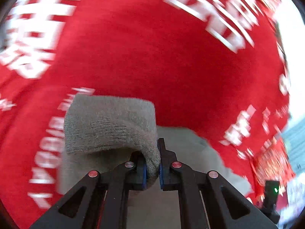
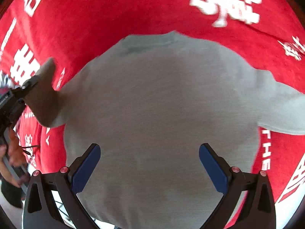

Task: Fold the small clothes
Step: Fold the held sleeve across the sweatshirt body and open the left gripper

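Lying flat on the red printed cloth (image 2: 133, 9), the grey sweater (image 2: 162, 105) is spread out. Its left sleeve cuff (image 1: 110, 124) is clamped in the left hand-held gripper (image 1: 152, 168). The right hand-held gripper (image 2: 149, 164) is held wide above the near hem.

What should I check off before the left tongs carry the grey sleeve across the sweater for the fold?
1. Left tongs shut on the sleeve cuff: ok.
2. Cuff lifted off the red cloth: ok, seen raised in the right wrist view.
3. Right tongs open, holding nothing: ok.
4. Grey sweater body lying flat: ok.
5. Other sleeve spread out to the side: ok.
6. Hem edge straight: cannot tell, out of view.
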{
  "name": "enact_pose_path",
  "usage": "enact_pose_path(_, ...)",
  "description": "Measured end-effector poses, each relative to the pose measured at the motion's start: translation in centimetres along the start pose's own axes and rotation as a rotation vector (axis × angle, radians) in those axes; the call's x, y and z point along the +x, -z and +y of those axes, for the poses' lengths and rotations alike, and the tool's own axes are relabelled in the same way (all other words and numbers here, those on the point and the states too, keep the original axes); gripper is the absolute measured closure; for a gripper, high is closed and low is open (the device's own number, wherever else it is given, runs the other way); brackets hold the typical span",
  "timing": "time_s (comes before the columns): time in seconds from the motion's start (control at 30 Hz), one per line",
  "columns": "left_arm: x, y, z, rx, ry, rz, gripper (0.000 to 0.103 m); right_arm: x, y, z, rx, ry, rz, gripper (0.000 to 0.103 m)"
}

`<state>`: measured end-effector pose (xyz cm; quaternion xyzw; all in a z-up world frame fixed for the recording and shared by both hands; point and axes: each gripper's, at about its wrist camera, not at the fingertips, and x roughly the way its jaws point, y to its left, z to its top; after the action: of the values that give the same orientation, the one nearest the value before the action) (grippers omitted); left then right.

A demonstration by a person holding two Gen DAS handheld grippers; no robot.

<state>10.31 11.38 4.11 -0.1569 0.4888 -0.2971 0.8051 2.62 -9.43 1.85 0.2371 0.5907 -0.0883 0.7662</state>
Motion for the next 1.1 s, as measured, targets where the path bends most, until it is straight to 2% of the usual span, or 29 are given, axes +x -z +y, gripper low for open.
enact_pose_path(0.03,0.8,0.7,-2.1,0.026,0.010,0.017,0.093,-0.2,-0.1,-1.1,0.018,0.005,-0.007,0.000)
enact_pose_path(0.1,5.2,2.3,-7.2,0.097,0.023,0.089,0.093,-0.5,-0.2,-3.4,0.057,0.015,-0.015,0.000)
enact_pose_path(0.13,6.2,3.0,-8.5,0.117,0.021,0.109,0.093,-0.5,-0.1,-4.4,0.075,0.021,-0.013,0.000)
enact_pose_path(0.17,7.4,4.2,-9.8,0.144,0.014,0.133,0.093,-0.5,0.1,-5.4,0.090,0.025,-0.009,0.000)
enact_pose_path(0.2,10.4,5.8,-12.6,0.211,-0.017,0.190,0.093,-0.2,0.2,-6.3,0.107,0.030,-0.002,0.000)
enact_pose_path(0.27,12.6,7.3,-14.6,0.268,-0.042,0.232,0.093,0.3,0.5,-8.1,0.140,0.032,0.012,0.000)
enact_pose_path(0.3,14.7,9.0,-16.3,0.332,-0.076,0.273,0.093,0.6,0.7,-8.8,0.155,0.033,0.018,0.000)
enact_pose_path(0.43,17.6,11.7,-17.2,0.418,-0.185,0.336,0.090,1.4,1.0,-11.0,0.199,0.023,0.030,0.000)
enact_pose_path(0.5,17.6,12.2,-17.0,0.434,-0.209,0.334,0.075,1.6,0.8,-11.1,0.193,0.009,0.035,0.000)
enact_pose_path(0.57,16.4,11.7,-17.3,0.438,-0.231,0.307,0.013,1.7,0.3,-10.4,0.166,-0.018,0.034,0.000)
enact_pose_path(0.6,15.3,11.0,-17.3,0.439,-0.255,0.282,0.008,1.8,-0.1,-9.8,0.144,-0.032,0.032,0.000)
enact_pose_path(0.63,13.5,10.0,-17.3,0.448,-0.268,0.233,0.007,1.7,-0.8,-8.7,0.107,-0.037,0.032,0.000)
enact_pose_path(0.7,10.3,7.8,-16.5,0.459,-0.286,0.184,0.007,1.8,-2.0,-6.7,0.025,-0.014,0.033,0.000)
enact_pose_path(0.8,7.5,5.2,-13.4,0.433,-0.361,0.148,0.007,2.1,-4.2,-2.6,-0.118,0.072,-0.017,0.000)
enact_pose_path(0.9,6.2,2.2,-7.9,0.358,-0.462,0.158,0.007,3.5,-6.0,1.6,-0.233,0.150,-0.063,0.000)
enact_pose_path(0.93,6.4,1.1,-5.4,0.323,-0.523,0.172,0.007,4.5,-6.5,3.2,-0.275,0.197,-0.084,0.000)
enact_pose_path(1.0,7.2,0.2,-2.3,0.267,-0.580,0.203,0.007,6.8,-7.3,5.0,-0.335,0.280,-0.083,0.002)
enact_pose_path(1.03,7.7,-0.1,-0.3,0.223,-0.593,0.233,0.007,7.8,-7.6,5.6,-0.361,0.323,-0.083,0.009)
enact_pose_path(1.07,8.3,-0.3,0.4,0.200,-0.596,0.249,0.007,8.3,-7.8,5.6,-0.365,0.354,-0.098,0.031)
enact_pose_path(1.1,8.8,-0.3,1.6,0.165,-0.599,0.271,0.007,8.4,-8.0,4.8,-0.337,0.353,-0.111,0.045)
